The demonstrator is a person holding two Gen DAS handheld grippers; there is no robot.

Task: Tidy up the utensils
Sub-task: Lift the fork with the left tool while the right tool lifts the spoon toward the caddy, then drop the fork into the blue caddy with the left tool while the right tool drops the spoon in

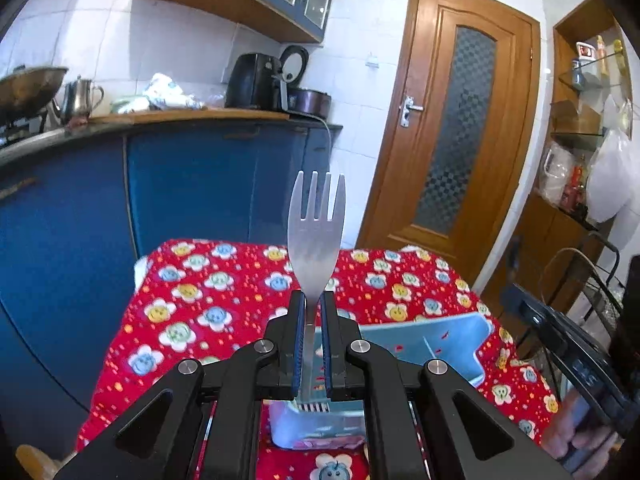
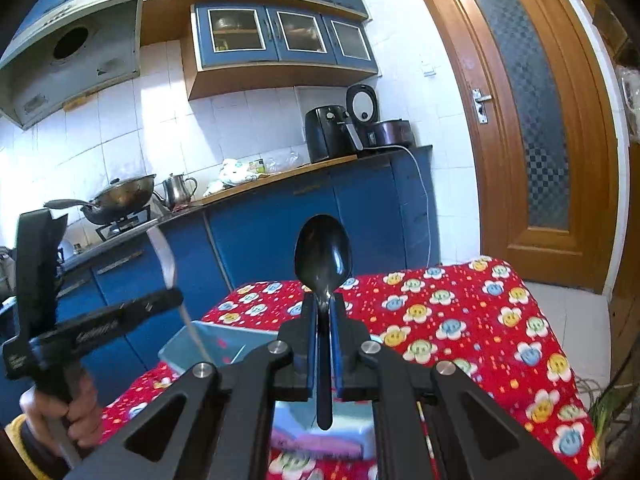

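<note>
Holding both clenched: your left gripper (image 1: 311,312) pinches flat steel fork (image 1: 316,224), right gripper (image 2: 323,312) pinches glossy black spoon (image 2: 323,258), both upright above pale-blue plastic organizer box (image 1: 448,340) on red flowered cloth (image 1: 224,292). Risk: thin handles pivot, slip, miss compartment.

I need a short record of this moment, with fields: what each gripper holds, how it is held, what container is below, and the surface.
left gripper: shut on fork
fork pose: upright, tines up, handle between the jaws
right gripper: shut on spoon
spoon pose: black, upright, bowl up, handle end hanging below the jaws
container: light blue bin below both grippers
surface: table with red flowered cloth
background: blue cabinets, wooden door
</note>
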